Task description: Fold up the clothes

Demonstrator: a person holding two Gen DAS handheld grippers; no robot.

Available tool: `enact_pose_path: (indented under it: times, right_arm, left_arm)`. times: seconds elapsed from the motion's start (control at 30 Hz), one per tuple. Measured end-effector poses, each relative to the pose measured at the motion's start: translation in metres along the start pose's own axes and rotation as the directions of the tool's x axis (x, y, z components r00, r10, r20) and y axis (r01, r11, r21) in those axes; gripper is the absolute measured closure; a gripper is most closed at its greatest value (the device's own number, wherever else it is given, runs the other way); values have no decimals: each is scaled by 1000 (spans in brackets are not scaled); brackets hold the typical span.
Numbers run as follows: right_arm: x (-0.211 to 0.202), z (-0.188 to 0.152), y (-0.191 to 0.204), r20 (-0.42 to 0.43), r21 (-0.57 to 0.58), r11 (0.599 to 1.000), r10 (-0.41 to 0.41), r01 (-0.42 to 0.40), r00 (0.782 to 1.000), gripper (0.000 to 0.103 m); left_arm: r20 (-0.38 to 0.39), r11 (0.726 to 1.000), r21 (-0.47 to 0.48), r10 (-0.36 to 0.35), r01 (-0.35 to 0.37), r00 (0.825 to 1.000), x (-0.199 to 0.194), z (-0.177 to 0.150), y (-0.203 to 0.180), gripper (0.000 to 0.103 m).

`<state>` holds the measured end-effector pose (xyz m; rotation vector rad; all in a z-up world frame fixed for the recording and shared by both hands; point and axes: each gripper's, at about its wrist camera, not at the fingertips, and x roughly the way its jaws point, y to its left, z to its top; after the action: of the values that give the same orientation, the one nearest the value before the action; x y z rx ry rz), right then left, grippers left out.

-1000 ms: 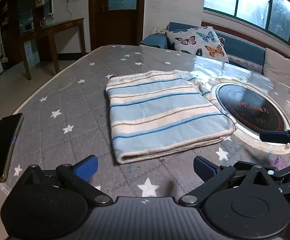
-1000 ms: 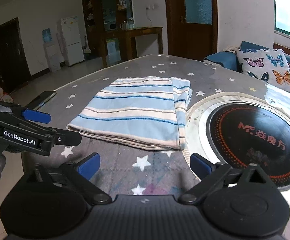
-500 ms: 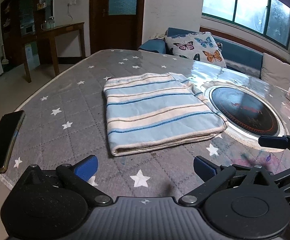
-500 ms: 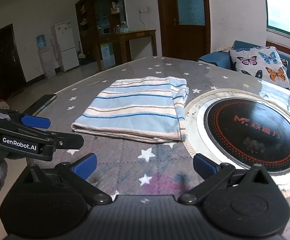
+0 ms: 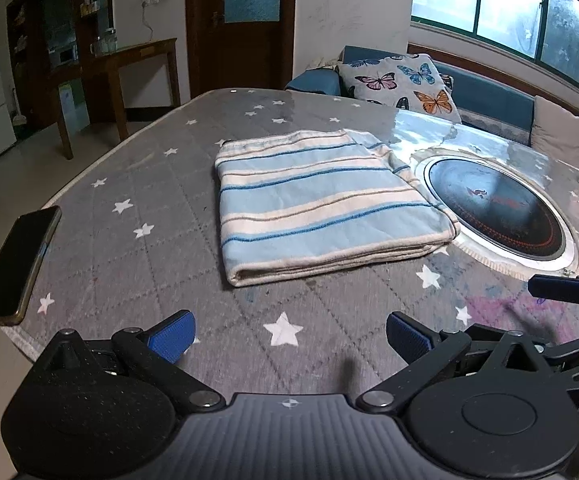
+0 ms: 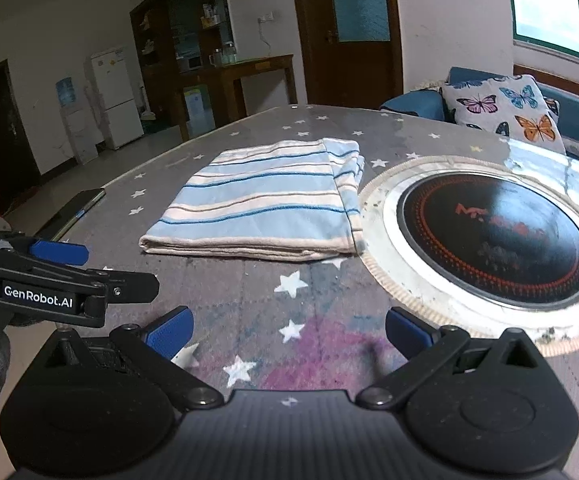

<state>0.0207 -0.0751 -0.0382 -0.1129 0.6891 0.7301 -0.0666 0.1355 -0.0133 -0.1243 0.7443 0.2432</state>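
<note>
Both grippers [image 5: 287, 334] [image 6: 287, 330] spread, empty | cloth [image 5: 321, 208] folded flat on desk [image 5: 129, 240] | I'd pinch near edge, fold evenly.

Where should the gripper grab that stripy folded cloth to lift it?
Probably the near corner of the striped cloth, coming in low from the front. Its stacked edges face the left gripper there, clear of the round cooker plate beside it.

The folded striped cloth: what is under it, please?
The folded striped cloth lies flat on the grey star-patterned table cover. Its right edge reaches the pale rim of the round cooktop. Whatever lies directly beneath the cloth is covered and cannot be seen.
</note>
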Motion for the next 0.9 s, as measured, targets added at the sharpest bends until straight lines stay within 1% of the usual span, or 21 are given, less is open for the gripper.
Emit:
enact_pose_path:
  times: [0.27,0.6,0.9]
  right_arm:
    - [-6,-8,1,-1,19,1000,-5,5,1000,0]
    - [-17,-16,2,3,29,999,-15,15,1000,0]
    - [-16,-16,0,7,33,999,9,-9,1000,0]
  left_arm:
    - [1,1000,-23,-1,1,1000,-5,-7,-3,0]
    - [2,1000,-23,-10,10,1000,-10,-12,-12,0]
    - [-9,1000,-27,0,0,1000,-7,-12,-17,0]
